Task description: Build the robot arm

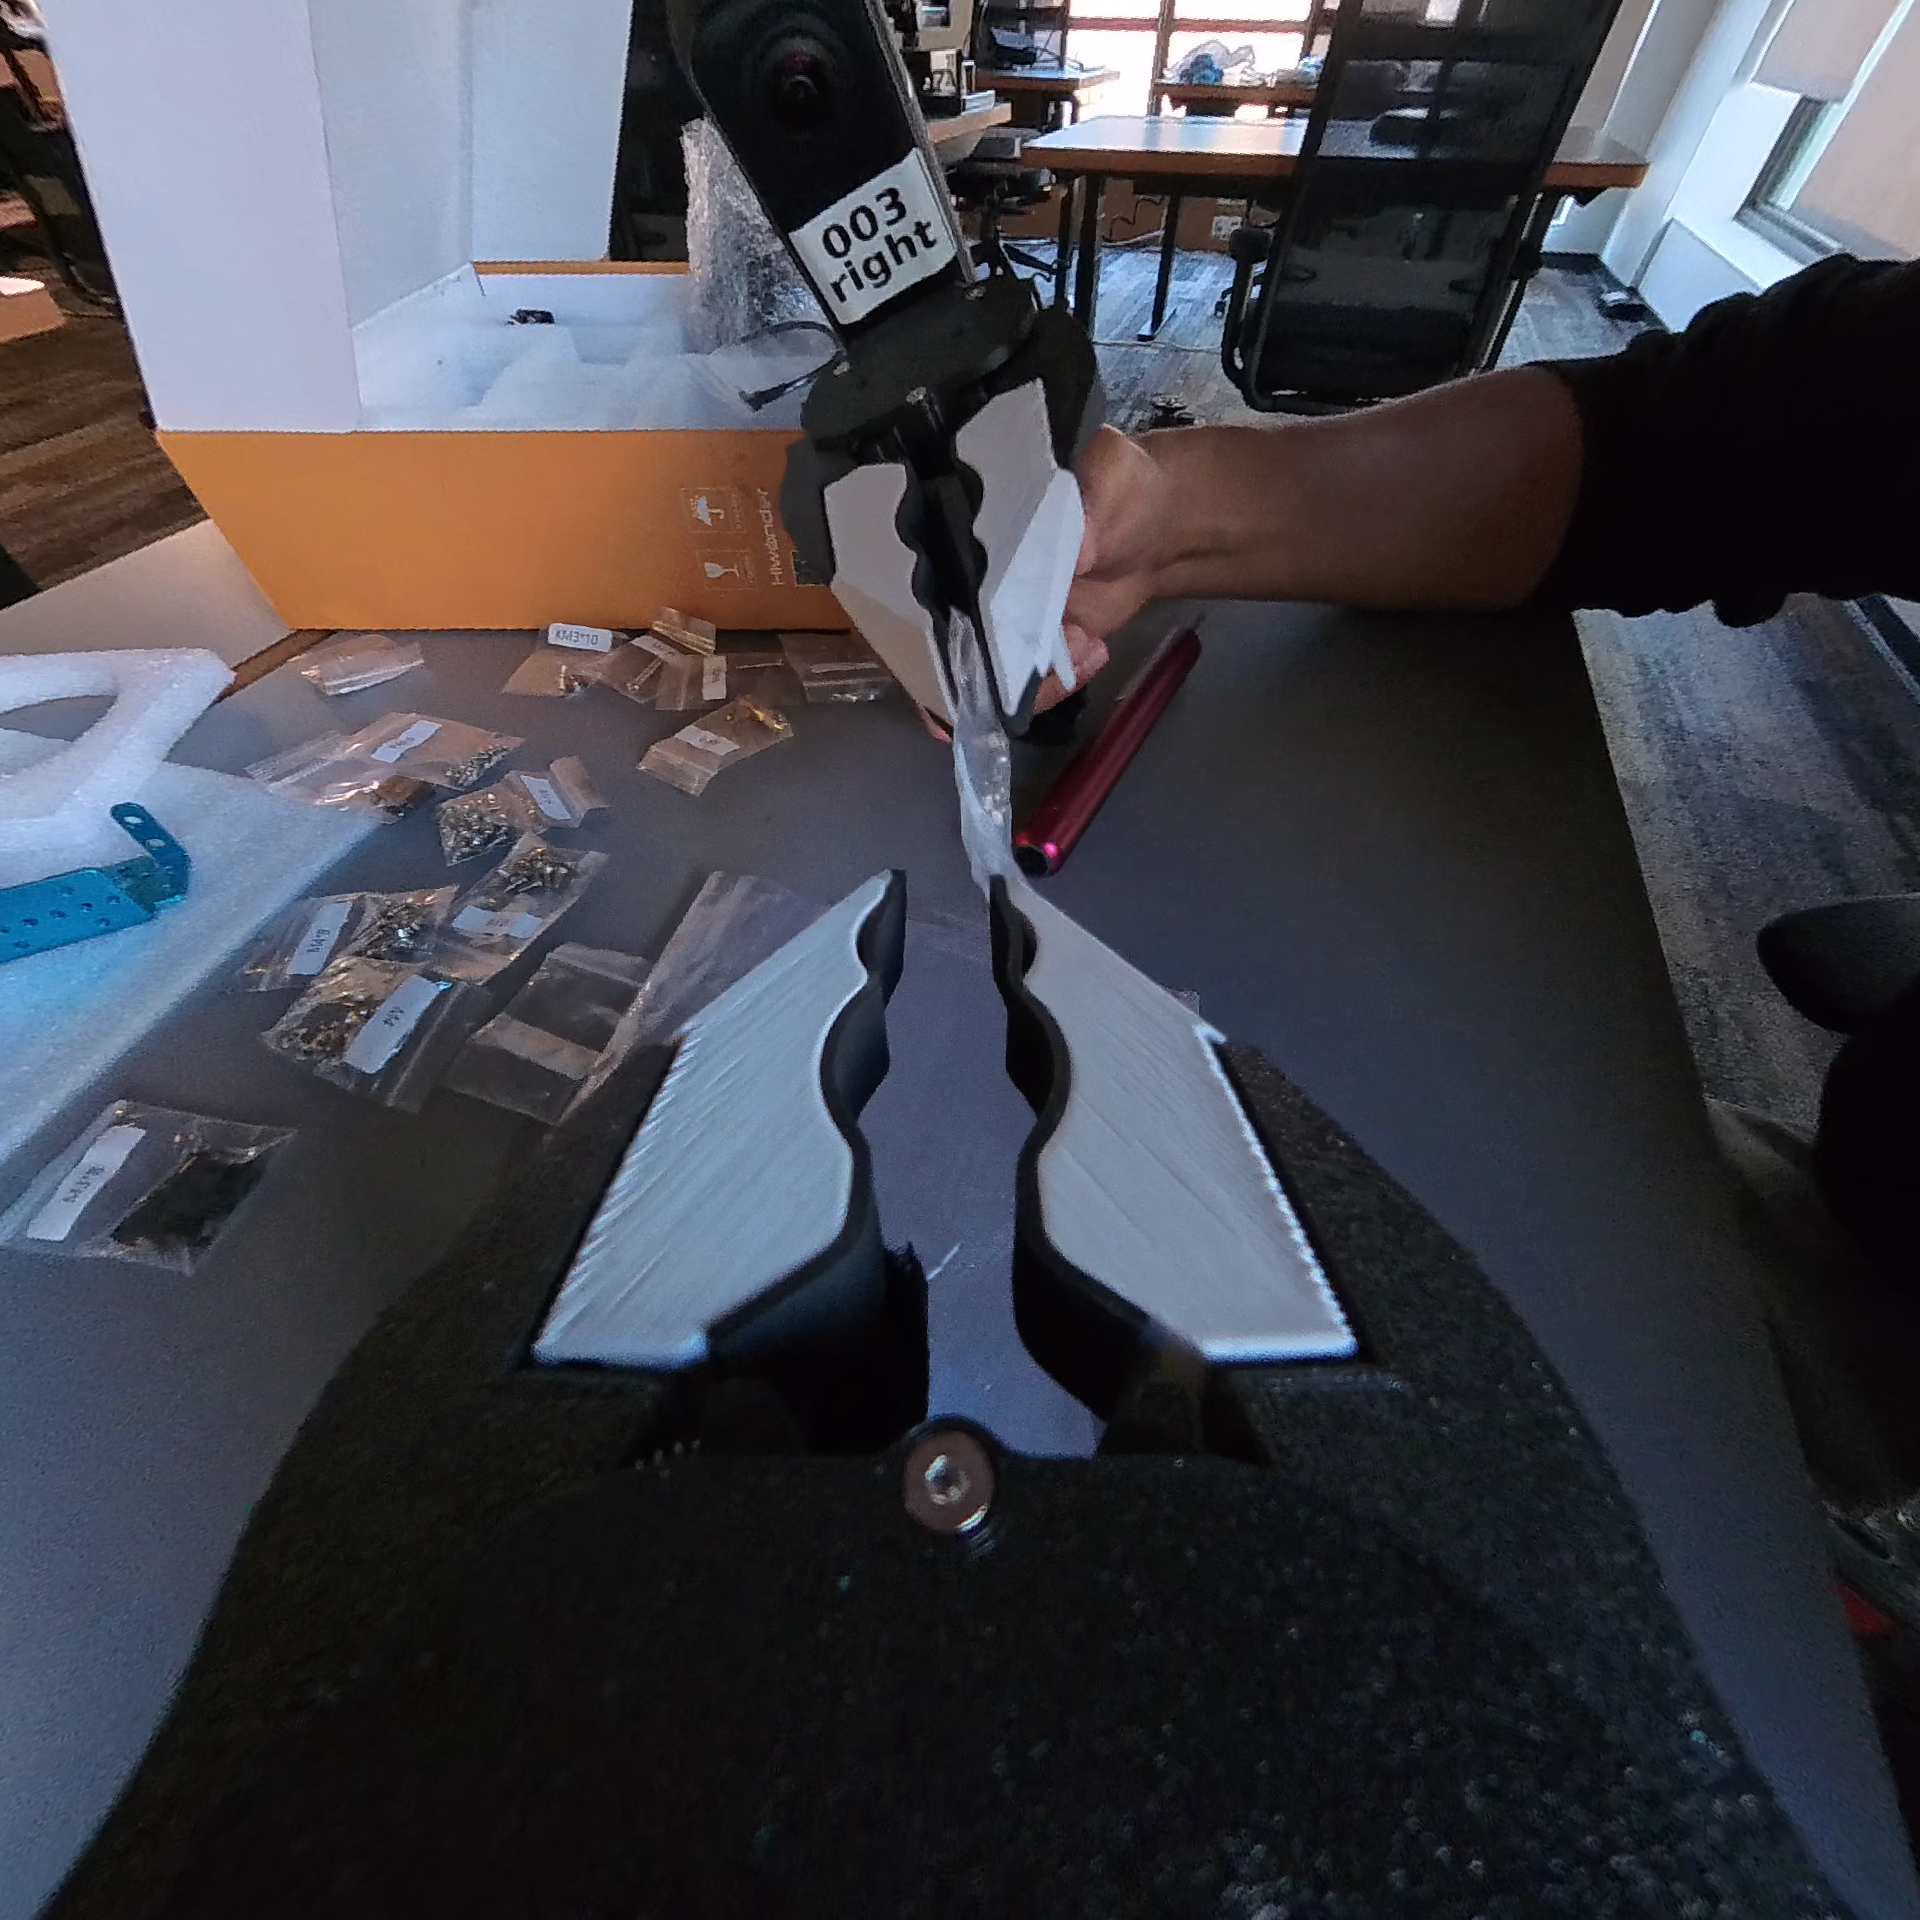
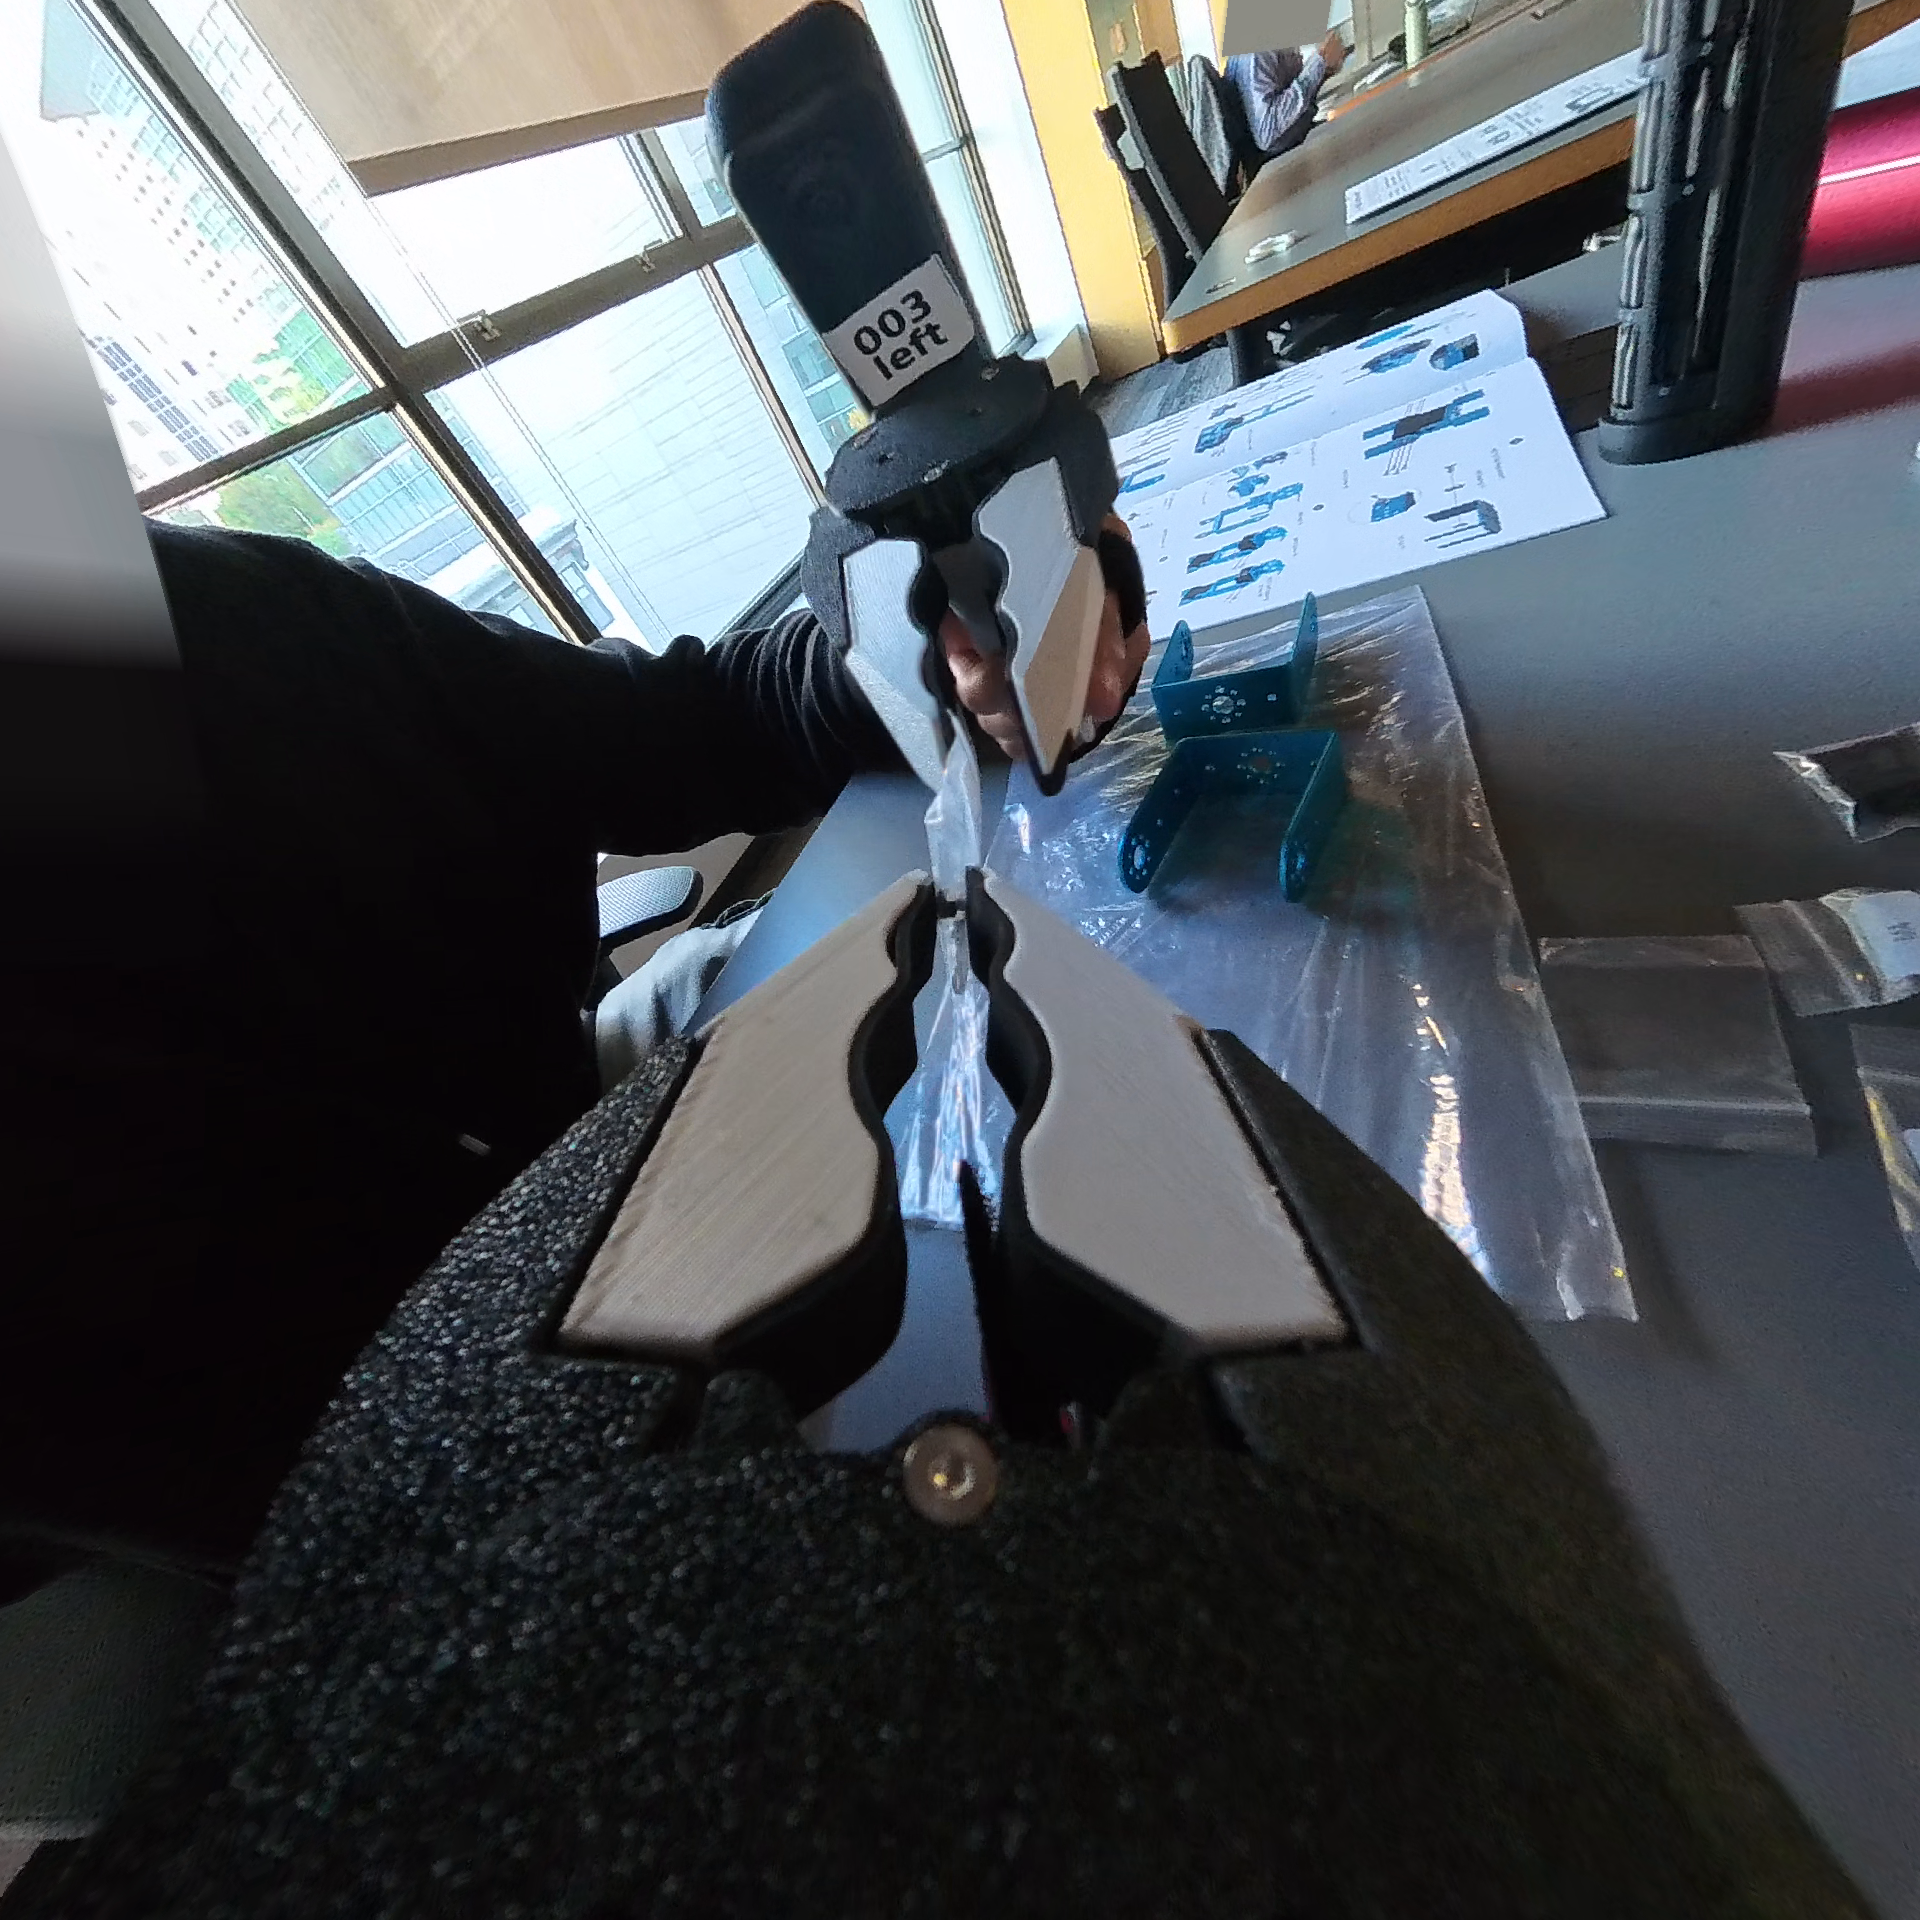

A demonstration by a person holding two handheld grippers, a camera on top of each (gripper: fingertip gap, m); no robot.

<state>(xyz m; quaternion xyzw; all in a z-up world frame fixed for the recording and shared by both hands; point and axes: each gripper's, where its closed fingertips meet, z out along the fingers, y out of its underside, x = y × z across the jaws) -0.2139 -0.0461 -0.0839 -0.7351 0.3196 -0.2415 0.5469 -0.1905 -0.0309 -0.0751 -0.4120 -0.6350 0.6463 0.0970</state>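
A small clear plastic bag (image 1: pixel 982 790) was held stretched in the air between the two grippers, above the grey bench (image 1: pixel 1351 935). The left gripper (image 1: pixel 945 891) was seen with its fingers slightly parted at the tips, the bag's lower end lying against the right-hand fingertip; whether it was truly pinched cannot be told from that view. The right gripper (image 2: pixel 948 891) was pressed together on the bag's other end. Beneath it, a large clear plastic sheet (image 2: pixel 1351 1039) was spread on the bench, with two blue metal brackets (image 2: pixel 1236 800) resting on it and an open instruction booklet (image 2: pixel 1351 478) just beyond. Many small bags of screws (image 1: pixel 499 862), a dark red tube (image 1: pixel 1112 748) and an orange box (image 1: pixel 468 520) were seen farther off.
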